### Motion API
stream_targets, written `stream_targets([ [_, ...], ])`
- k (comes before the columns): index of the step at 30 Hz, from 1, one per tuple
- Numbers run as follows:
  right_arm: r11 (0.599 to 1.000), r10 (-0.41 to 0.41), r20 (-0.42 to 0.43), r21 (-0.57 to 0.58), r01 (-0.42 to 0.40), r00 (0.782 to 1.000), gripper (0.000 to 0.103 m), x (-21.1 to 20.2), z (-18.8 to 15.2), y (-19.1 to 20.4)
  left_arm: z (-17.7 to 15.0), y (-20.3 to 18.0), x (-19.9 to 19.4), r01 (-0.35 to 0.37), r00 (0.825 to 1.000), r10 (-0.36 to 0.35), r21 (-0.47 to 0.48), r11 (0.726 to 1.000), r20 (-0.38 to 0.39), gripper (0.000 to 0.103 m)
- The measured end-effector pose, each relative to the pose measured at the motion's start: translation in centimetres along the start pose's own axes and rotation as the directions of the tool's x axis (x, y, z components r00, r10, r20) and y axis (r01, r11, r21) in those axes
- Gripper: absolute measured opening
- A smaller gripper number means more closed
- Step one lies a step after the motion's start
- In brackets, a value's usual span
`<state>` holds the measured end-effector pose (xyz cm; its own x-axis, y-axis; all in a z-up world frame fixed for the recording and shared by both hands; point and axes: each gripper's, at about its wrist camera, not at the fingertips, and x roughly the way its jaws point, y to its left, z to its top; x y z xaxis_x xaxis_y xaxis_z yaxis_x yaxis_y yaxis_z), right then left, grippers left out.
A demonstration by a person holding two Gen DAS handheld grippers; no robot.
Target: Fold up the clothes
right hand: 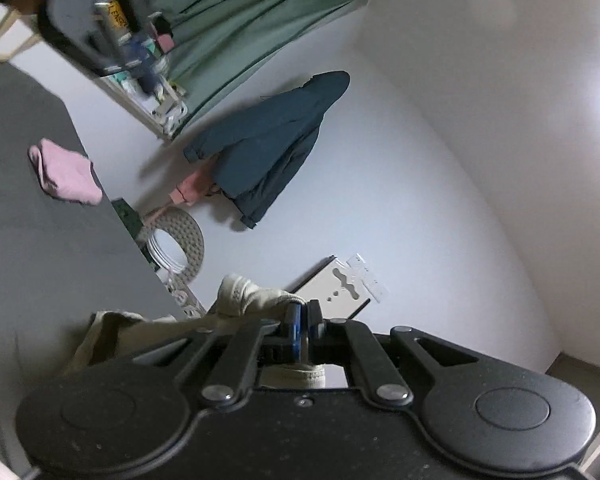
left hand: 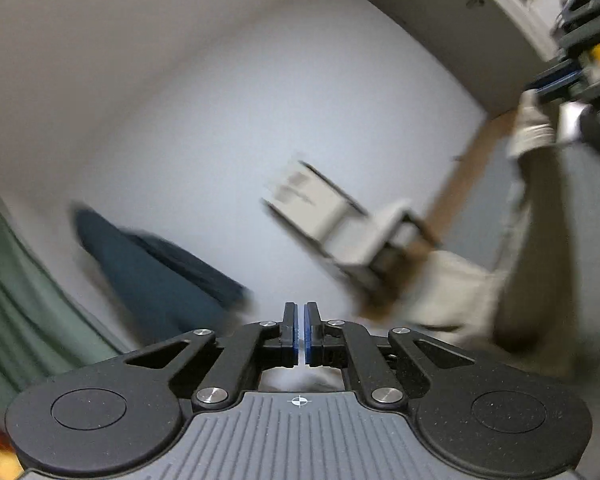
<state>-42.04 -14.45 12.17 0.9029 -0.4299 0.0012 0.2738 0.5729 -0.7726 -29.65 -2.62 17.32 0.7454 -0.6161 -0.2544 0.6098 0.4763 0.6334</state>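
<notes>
grey bed (right hand: 40, 240); right gripper (right hand: 303, 320) pinches ribbed beige garment (right hand: 240, 292).

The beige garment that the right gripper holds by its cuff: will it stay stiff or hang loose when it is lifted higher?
Probably loose. The beige garment already droops from the right gripper, whose jaws pinch only its ribbed cuff. In the left wrist view it trails down in a long soft strip, so it will likely swing and stretch. It looks light, and the left gripper is shut on nothing.
</notes>
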Motion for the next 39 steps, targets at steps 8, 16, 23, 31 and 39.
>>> stream_targets([
  [8, 0.994, 0.097, -0.102, 0.052, -0.092, 0.990, 0.004, 3.6, -3.0, -0.9, -4.2, -9.3, 4.3, 0.374, 0.906, -0.402, -0.192, 0.907, -0.135, 0.042],
  [16, 0.998, 0.008, -0.324, 0.057, 0.012, 0.946, 0.004, 7.8, -9.1, -2.0, -2.9, -15.4, 9.1, 0.385, 0.917, -0.394, -0.115, 0.916, -0.063, 0.087],
  [23, 0.998, 0.062, -0.651, 0.062, -0.028, 0.757, 0.004, 14.0, -18.7, -0.7, -3.3, -17.4, 12.1, 0.414, 0.887, -0.424, -0.096, 0.905, -0.182, 0.087],
  [31, 0.911, 0.380, -0.556, 0.087, -0.403, 0.739, 0.040, 12.8, -17.7, 1.8, -5.6, -17.2, 13.7, 0.499, 0.778, -0.587, -0.347, 0.794, -0.225, 0.087],
  [39, 0.534, 0.846, -0.186, 0.305, -0.789, 0.500, 0.040, 15.6, -15.2, 4.8, -7.3, -16.3, 16.5, 0.501, 0.720, -0.669, -0.529, 0.685, -0.184, 0.087],
])
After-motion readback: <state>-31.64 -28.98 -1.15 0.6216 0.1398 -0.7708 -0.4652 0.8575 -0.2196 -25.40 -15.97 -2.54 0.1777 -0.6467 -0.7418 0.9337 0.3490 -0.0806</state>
